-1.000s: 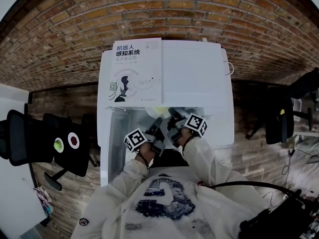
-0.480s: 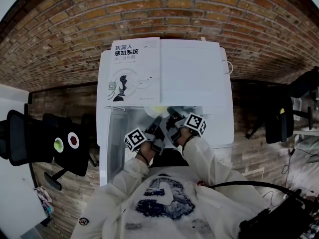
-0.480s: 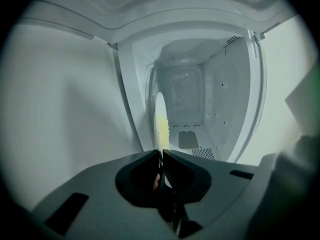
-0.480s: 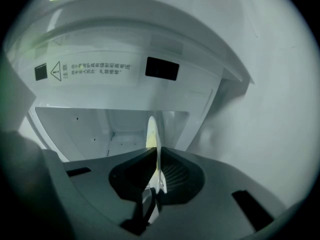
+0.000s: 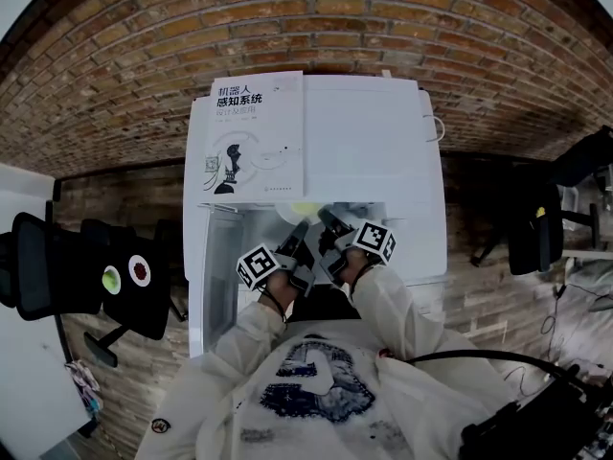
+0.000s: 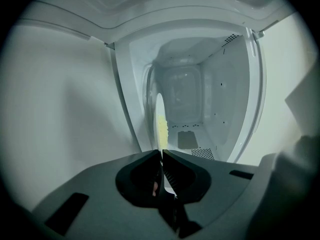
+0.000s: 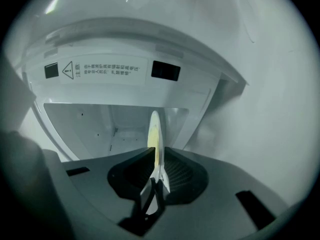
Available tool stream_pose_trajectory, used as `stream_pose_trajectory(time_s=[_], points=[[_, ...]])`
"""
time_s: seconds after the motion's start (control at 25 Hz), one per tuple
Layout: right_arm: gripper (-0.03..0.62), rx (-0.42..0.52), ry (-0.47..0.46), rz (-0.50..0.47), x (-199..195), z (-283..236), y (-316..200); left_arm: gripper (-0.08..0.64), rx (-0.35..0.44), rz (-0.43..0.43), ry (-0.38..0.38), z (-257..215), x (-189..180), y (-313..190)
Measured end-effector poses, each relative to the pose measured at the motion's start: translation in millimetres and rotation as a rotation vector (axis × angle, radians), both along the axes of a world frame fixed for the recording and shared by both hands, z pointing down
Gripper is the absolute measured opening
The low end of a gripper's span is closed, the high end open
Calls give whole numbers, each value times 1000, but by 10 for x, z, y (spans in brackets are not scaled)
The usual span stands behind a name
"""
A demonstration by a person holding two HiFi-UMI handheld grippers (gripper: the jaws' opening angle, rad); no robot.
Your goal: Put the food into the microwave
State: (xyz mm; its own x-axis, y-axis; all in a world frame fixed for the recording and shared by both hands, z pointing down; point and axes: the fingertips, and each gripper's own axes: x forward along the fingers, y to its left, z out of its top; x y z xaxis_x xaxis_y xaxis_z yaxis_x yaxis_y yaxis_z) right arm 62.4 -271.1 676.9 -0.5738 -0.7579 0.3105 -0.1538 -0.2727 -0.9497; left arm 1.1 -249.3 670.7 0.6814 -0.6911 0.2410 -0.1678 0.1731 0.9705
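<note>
The left gripper (image 6: pixel 162 154) and right gripper (image 7: pixel 155 151) are both pinching the plate (image 7: pixel 154 118) of food (image 6: pixel 161 126) at the mouth of the open microwave (image 5: pixel 374 132), twelve o'clock, likely needing a level push inward next.

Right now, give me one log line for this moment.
left gripper: shut on plate | right gripper: shut on plate | plate: carries yellow food, at mouth of open microwave
</note>
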Motion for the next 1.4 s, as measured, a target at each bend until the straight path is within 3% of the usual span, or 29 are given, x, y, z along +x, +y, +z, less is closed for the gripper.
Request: stream_pose_trajectory(time_s=[1.4], points=[[43,-2,-30,9,58,-18,23,28,-7,-38,-14,104,18,-418]])
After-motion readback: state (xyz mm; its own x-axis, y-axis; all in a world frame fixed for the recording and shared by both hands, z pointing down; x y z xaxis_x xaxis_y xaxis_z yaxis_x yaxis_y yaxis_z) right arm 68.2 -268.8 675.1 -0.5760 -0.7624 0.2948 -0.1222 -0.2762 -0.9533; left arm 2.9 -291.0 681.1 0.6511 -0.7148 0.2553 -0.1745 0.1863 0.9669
